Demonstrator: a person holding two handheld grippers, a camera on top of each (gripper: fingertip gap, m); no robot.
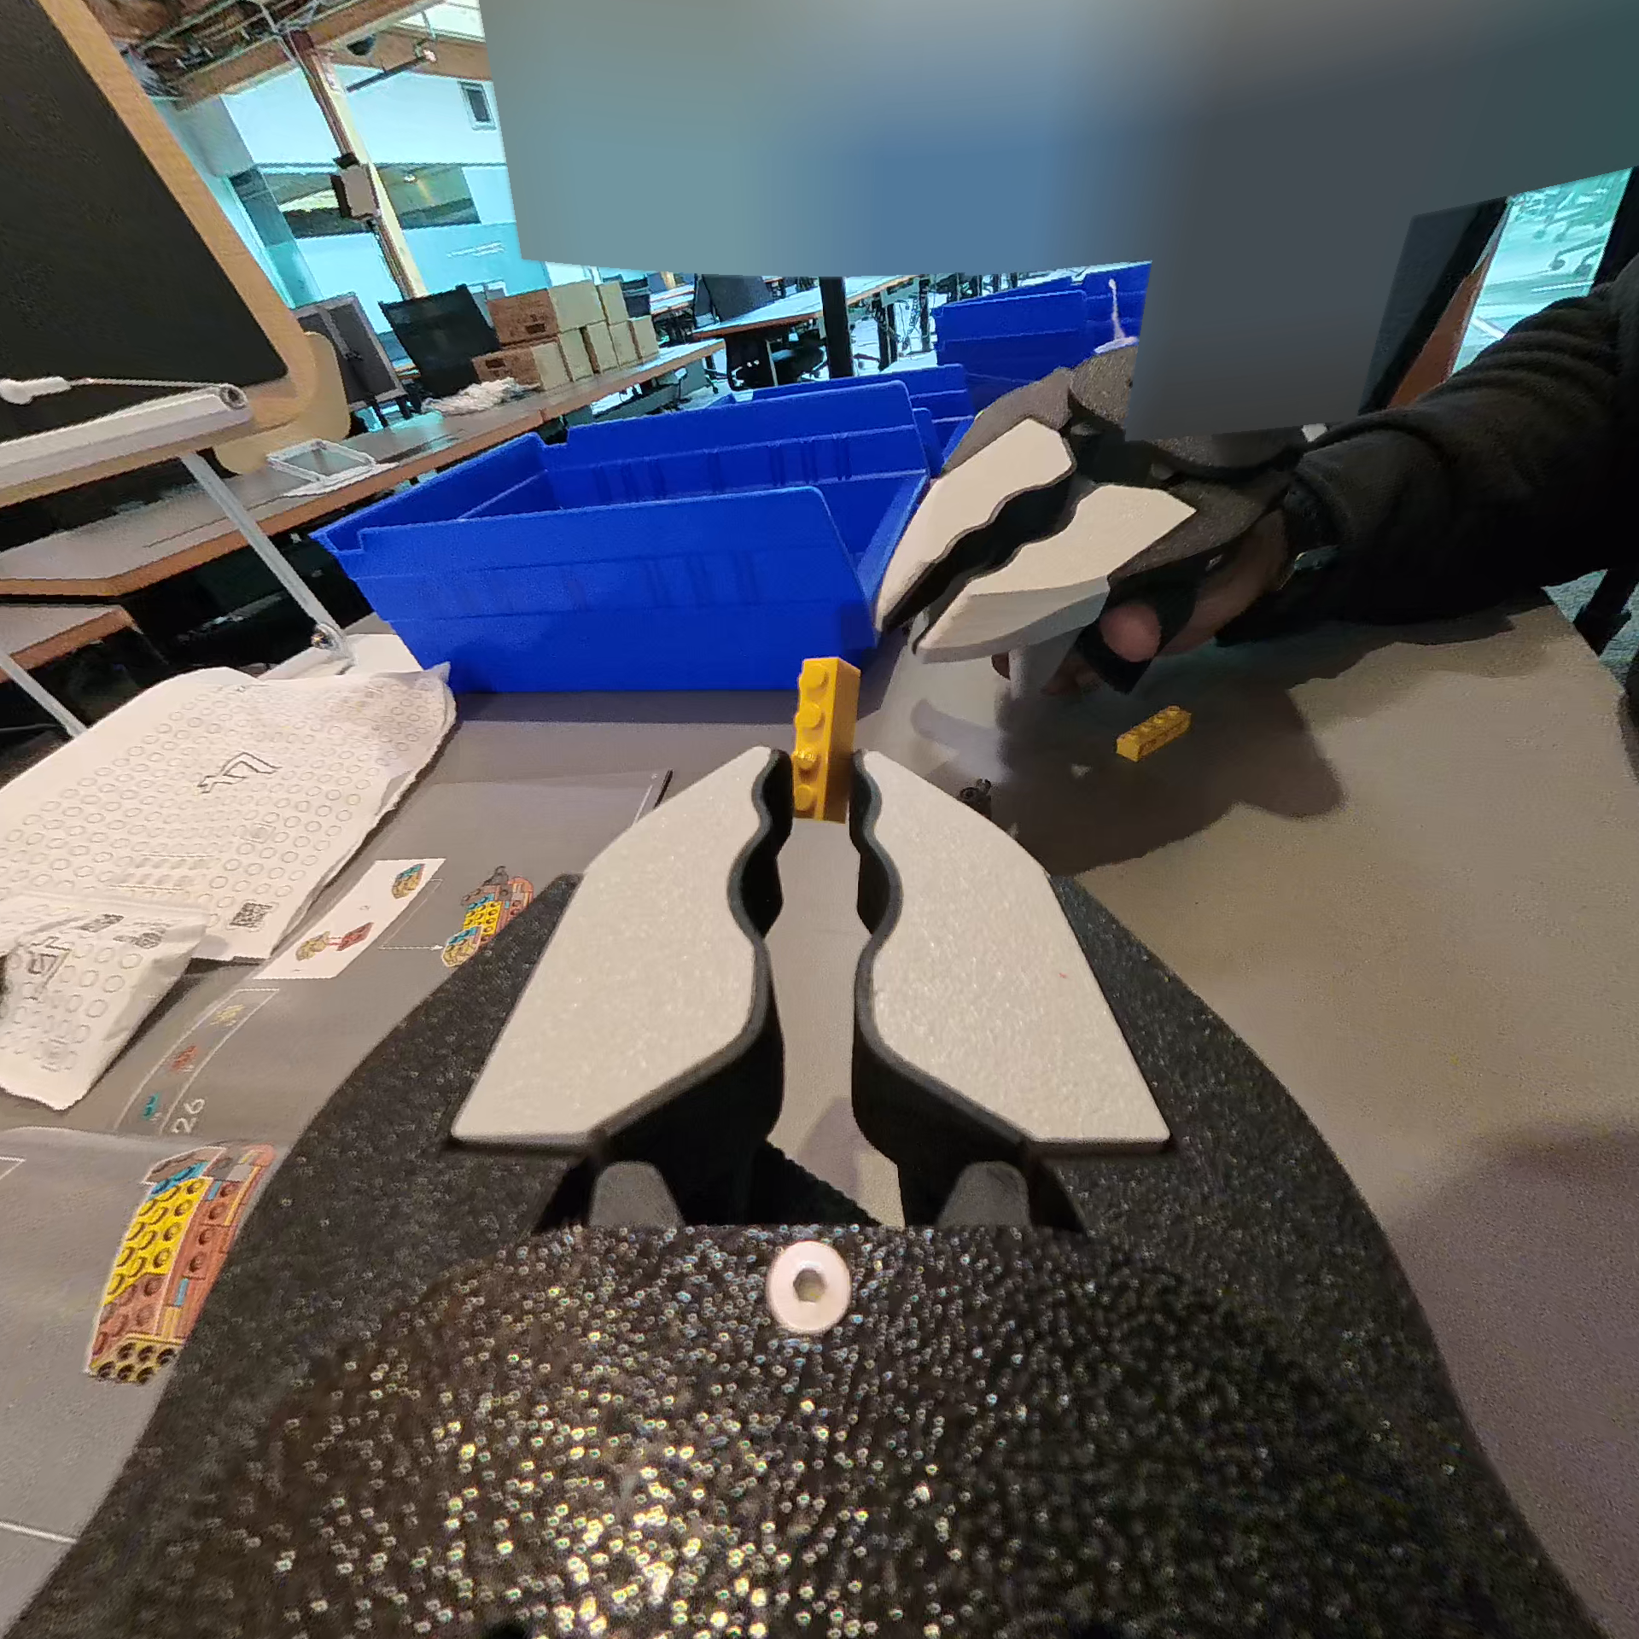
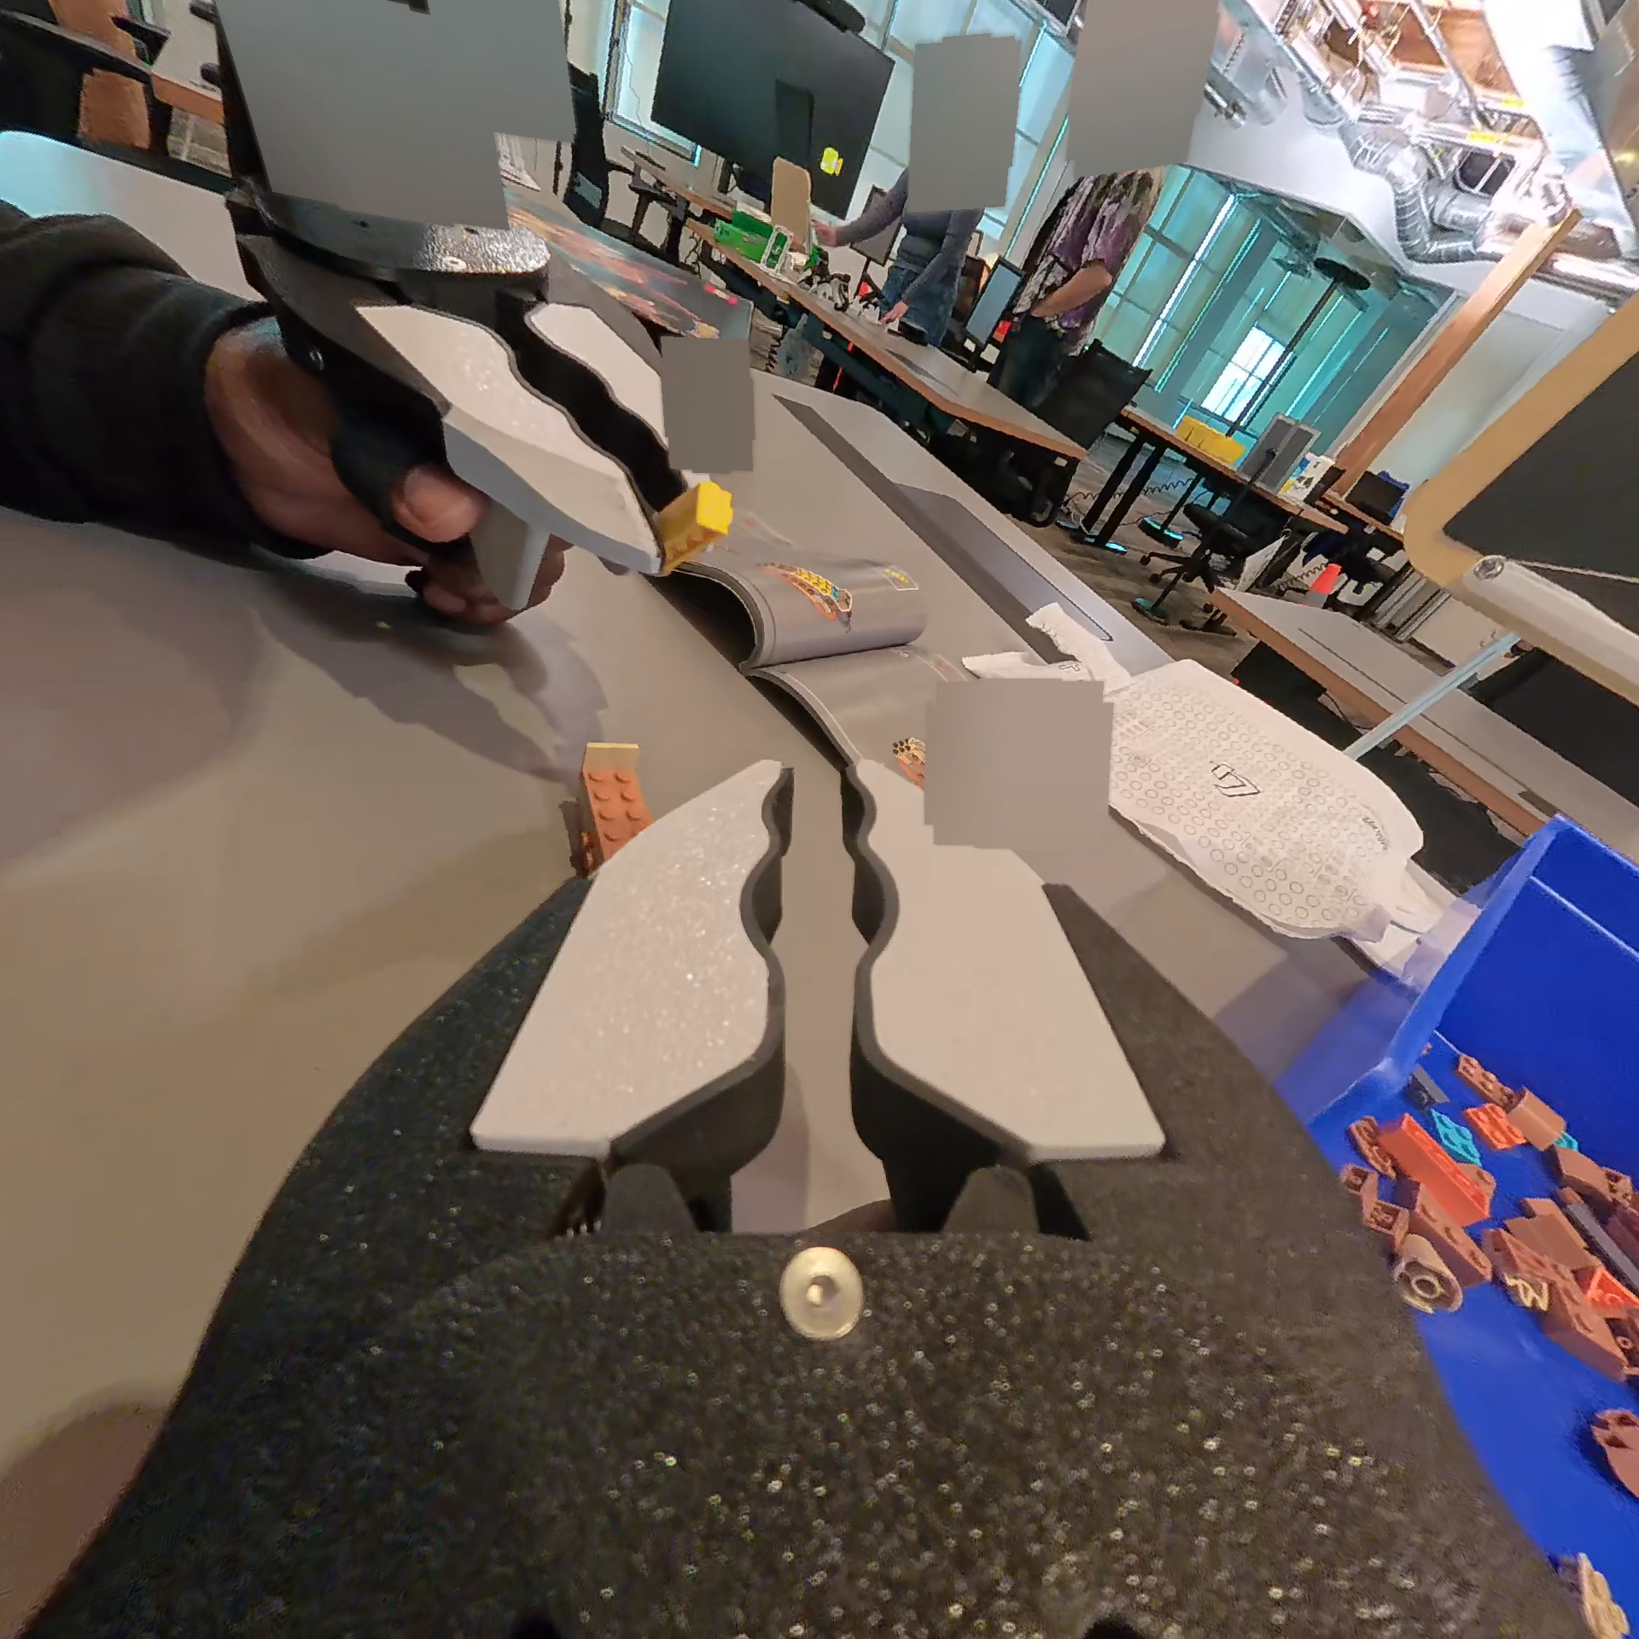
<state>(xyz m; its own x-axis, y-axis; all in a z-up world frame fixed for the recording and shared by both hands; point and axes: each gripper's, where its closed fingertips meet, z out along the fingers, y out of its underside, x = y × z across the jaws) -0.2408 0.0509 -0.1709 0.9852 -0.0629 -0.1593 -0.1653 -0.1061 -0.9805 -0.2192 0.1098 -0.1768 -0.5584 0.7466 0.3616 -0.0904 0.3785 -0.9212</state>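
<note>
Blue bin (image 1: 621,568) across mid-frame, grey table (image 1: 1330,976) below. Left gripper (image 1: 820,780) at centre, clamped on upright yellow four-stud brick (image 1: 825,736). Right gripper (image 2: 816,789) slightly parted, bare, beside orange brick (image 2: 612,807) lower left of centre.

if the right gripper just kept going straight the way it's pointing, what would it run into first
Probably the open instruction booklet lying on the grey table, though depth is hard to judge. The right gripper holds nothing, its jaws slightly parted. The brown brick assembly sits just left of that line.
</note>
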